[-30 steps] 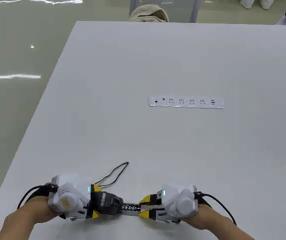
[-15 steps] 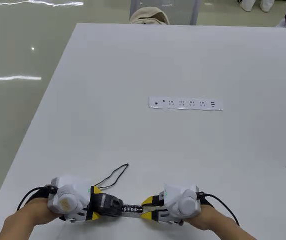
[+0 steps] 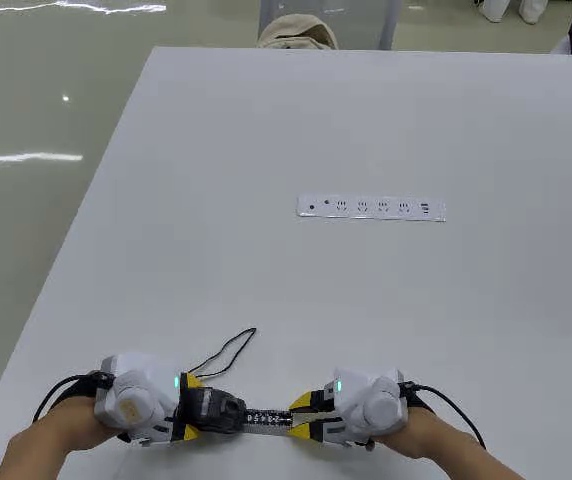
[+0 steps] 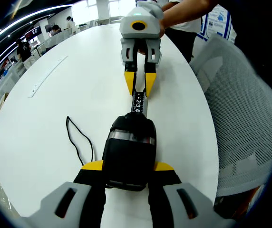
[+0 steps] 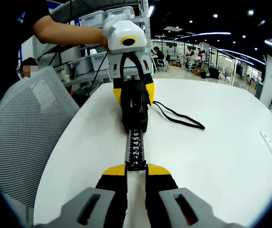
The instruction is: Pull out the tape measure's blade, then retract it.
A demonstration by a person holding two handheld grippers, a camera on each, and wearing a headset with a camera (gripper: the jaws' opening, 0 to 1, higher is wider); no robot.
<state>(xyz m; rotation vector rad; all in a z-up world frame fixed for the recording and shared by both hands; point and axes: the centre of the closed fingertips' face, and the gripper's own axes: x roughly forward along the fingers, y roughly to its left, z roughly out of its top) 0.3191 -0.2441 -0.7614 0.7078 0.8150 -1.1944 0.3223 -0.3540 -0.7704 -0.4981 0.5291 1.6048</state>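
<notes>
gripping the tape measure (image 4: 129, 147) in the left claw (image 3: 194, 412), pinched tight across the sides of its black case. nipping the blade (image 5: 135, 142) in the right claw (image 5: 136, 170), closed on the very tip. set nose to nose, with the case dead ahead of the right claw and a short run of blade bridging the gap, low over the counter (image 3: 366, 120). running claw to claw on one straight line, so a level draw of the right claw directly away from the left looks like the way to lengthen it. judged only a little way out, just the low printed digits showing. chunky and dark, grey band round the case, black wrist cord (image 3: 228, 348) looping off beside the left claw. well ahead of both claws, a white power strip (image 3: 371, 206), clear of the line of pull. worth easing back gently later, to spare a snap-back.
</notes>
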